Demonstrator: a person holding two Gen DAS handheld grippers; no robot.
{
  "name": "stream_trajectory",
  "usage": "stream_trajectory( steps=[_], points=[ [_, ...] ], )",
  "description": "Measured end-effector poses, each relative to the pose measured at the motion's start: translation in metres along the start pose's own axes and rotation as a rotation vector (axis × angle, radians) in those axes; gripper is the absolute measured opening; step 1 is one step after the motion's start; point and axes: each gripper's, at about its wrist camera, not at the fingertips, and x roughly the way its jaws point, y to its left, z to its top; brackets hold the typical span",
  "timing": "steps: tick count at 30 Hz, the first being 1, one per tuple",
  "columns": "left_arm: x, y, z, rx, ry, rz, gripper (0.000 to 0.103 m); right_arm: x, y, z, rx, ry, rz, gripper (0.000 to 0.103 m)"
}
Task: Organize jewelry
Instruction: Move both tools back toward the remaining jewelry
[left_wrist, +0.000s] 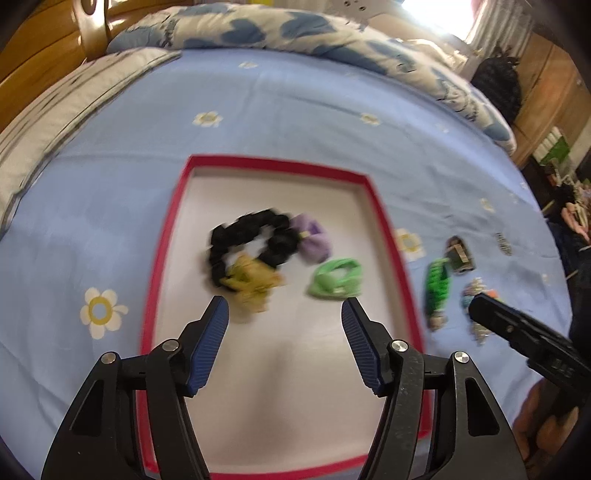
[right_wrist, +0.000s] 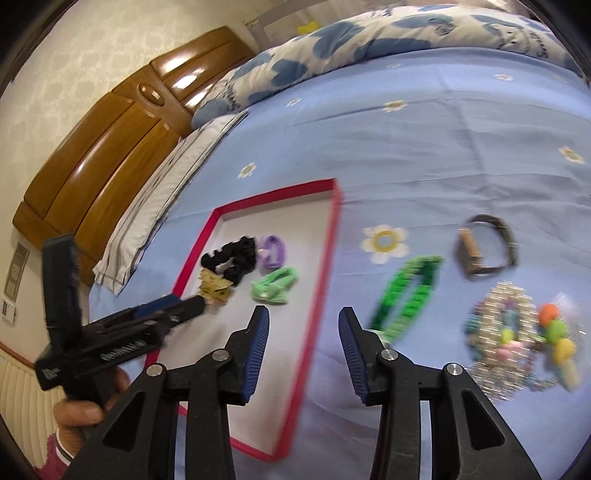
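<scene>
While the left gripper (left_wrist: 285, 308) hovers with its jaws apart and empty over the near half of the red-rimmed tray (left_wrist: 162, 254), the right gripper (right_wrist: 303, 319) hangs likewise parted and empty above the tray's right edge. Farther in, toward the tray's middle, lie a yellow scrunchie (left_wrist: 251, 282), a light green hair tie (left_wrist: 337, 277), a black scrunchie (left_wrist: 251, 236) and a purple one (left_wrist: 313, 238). Right of the tray, on the blue bedsheet (left_wrist: 295, 110), rest a green bracelet (right_wrist: 406, 295), a beaded cluster (right_wrist: 517, 332) and, beyond these, a brown band (right_wrist: 487, 245).
</scene>
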Motion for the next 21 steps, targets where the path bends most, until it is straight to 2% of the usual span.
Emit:
stream_trajectory(
  steps=[10,21],
  points=[
    [0.004,-0.067,0.008,0.105,0.004,-0.079,0.064,-0.052,-0.071,-0.007,0.118,-0.078,-0.095,0.042],
    [0.029,-0.121,0.01,0.219,0.05,-0.093,0.064,-0.074,-0.127,-0.01,0.203,-0.109,-0.159,0.042]
  ],
)
